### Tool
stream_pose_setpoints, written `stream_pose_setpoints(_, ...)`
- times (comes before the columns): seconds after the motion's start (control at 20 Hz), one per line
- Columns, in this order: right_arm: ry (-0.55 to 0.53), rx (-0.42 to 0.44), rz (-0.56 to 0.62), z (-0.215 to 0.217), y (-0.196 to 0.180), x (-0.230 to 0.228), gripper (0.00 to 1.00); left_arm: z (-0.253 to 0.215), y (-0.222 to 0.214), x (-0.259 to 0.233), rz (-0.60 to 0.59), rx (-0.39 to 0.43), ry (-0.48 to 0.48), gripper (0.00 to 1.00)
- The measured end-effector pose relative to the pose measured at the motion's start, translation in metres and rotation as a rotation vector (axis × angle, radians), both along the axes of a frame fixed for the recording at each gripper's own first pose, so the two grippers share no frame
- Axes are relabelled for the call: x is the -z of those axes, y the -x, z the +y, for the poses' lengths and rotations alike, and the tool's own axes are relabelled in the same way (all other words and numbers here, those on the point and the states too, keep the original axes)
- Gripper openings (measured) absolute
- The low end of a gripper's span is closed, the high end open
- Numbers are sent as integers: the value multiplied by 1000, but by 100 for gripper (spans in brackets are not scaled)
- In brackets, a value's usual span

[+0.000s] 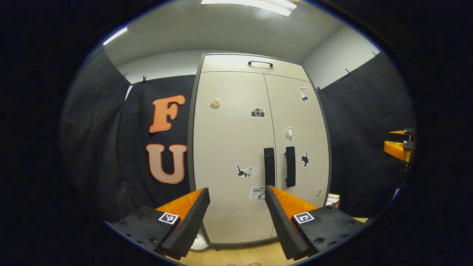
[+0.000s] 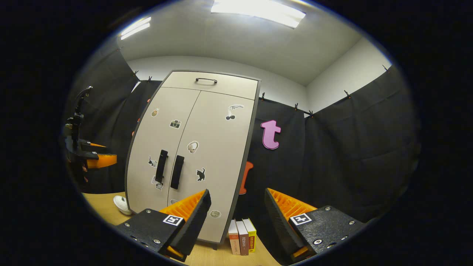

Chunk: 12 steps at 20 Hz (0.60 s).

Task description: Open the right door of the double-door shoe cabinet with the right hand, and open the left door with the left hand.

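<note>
A beige double-door shoe cabinet [image 1: 236, 122] with stickers stands ahead, both doors closed. Two black vertical handles sit near the centre seam: the left door's handle [image 1: 269, 167] and the right door's handle [image 1: 290, 166]. My left gripper [image 1: 237, 201] is open, short of the left door, with nothing between its fingers. In the right gripper view the cabinet [image 2: 207, 140] stands to the left, with its handles [image 2: 177, 171] side by side. My right gripper [image 2: 236, 205] is open, off the cabinet's right edge, holding nothing. At the far left of that view, the other gripper [image 2: 92, 157] appears.
Three books [image 2: 242, 236] stand on the wooden floor by the cabinet's right foot. A white object [image 2: 122, 205] lies on the floor at its left corner. A drawer with a black handle [image 1: 260, 63] tops the cabinet. Black cloth walls surround it.
</note>
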State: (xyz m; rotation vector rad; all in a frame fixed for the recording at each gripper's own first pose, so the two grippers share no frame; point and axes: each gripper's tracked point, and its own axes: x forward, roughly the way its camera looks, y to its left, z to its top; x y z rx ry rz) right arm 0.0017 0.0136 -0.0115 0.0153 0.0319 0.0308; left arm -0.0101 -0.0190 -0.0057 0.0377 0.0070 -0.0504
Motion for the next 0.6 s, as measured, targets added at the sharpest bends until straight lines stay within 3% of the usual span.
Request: stream_pose_setpoints(0.6, -6, -29, 24, 28, -22, 4, 89, 38, -8, -2, -19, -50, 20, 97)
